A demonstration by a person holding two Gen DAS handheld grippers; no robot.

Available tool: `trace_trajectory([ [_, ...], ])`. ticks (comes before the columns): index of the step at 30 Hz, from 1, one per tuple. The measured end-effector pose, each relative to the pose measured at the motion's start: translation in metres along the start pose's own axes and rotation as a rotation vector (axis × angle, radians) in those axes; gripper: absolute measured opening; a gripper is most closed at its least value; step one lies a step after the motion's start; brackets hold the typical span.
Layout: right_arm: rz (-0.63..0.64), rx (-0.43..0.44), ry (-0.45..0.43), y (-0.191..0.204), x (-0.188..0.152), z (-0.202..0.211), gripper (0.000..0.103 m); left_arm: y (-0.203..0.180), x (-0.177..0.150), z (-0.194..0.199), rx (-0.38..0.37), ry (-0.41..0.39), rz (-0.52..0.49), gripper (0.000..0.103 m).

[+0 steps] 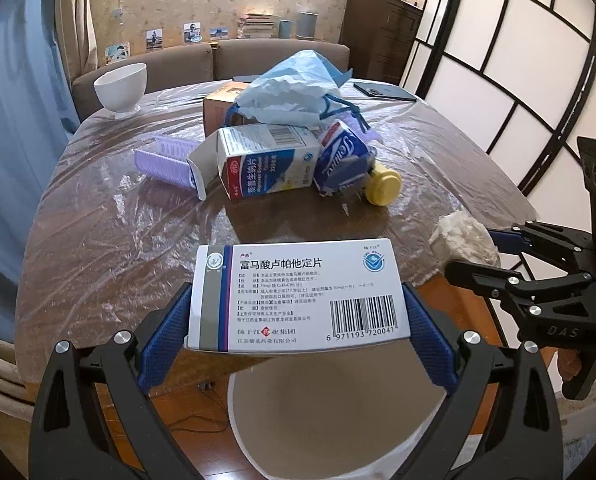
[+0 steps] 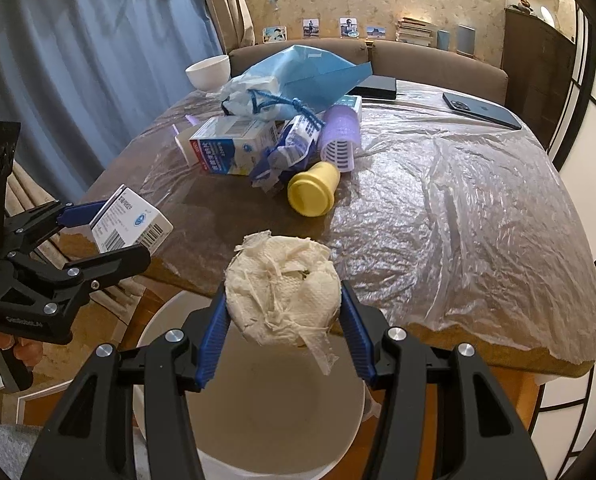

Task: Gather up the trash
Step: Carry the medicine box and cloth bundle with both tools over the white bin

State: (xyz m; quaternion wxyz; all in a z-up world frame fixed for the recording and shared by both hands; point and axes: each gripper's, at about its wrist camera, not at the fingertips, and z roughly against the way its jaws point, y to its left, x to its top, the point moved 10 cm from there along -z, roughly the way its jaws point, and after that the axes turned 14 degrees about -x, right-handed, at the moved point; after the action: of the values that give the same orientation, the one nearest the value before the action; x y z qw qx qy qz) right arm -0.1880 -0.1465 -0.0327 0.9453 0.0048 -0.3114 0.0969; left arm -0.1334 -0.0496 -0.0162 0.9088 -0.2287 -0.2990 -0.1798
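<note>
My left gripper (image 1: pixel 298 316) is shut on a white medicine box (image 1: pixel 298 296) and holds it above a white bin (image 1: pixel 257 432) by the table's near edge; the box also shows in the right wrist view (image 2: pixel 131 222). My right gripper (image 2: pixel 283 316) is shut on a crumpled paper tissue wad (image 2: pixel 283 288), also above the bin (image 2: pixel 281 412). On the table lies a trash pile: an open medicine carton (image 1: pixel 265 162), a blue tissue packet (image 1: pixel 344 162), a yellow bottle (image 1: pixel 384 186), a purple hair roller (image 1: pixel 165 162) and a blue plastic bag (image 1: pixel 293 88).
A plastic sheet covers the brown table (image 2: pixel 458 208). A white bowl (image 1: pixel 121 86) stands at the far left, a phone (image 2: pixel 482 112) at the far right, a dark box (image 2: pixel 374 87) behind the pile. A sofa (image 1: pixel 281 56) lies beyond; a curtain (image 2: pixel 77 60) hangs at left.
</note>
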Motion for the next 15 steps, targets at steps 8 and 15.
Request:
trace_trajectory([
  [8, 0.018, 0.004, 0.024, 0.002, -0.016, 0.004, 0.052, -0.011, -0.015, 0.004, -0.03, 0.027, -0.03, 0.098],
  [15, 0.037, 0.012, 0.059, 0.006, -0.03, 0.003, 0.052, -0.02, -0.031, 0.003, -0.045, 0.066, -0.052, 0.098],
])
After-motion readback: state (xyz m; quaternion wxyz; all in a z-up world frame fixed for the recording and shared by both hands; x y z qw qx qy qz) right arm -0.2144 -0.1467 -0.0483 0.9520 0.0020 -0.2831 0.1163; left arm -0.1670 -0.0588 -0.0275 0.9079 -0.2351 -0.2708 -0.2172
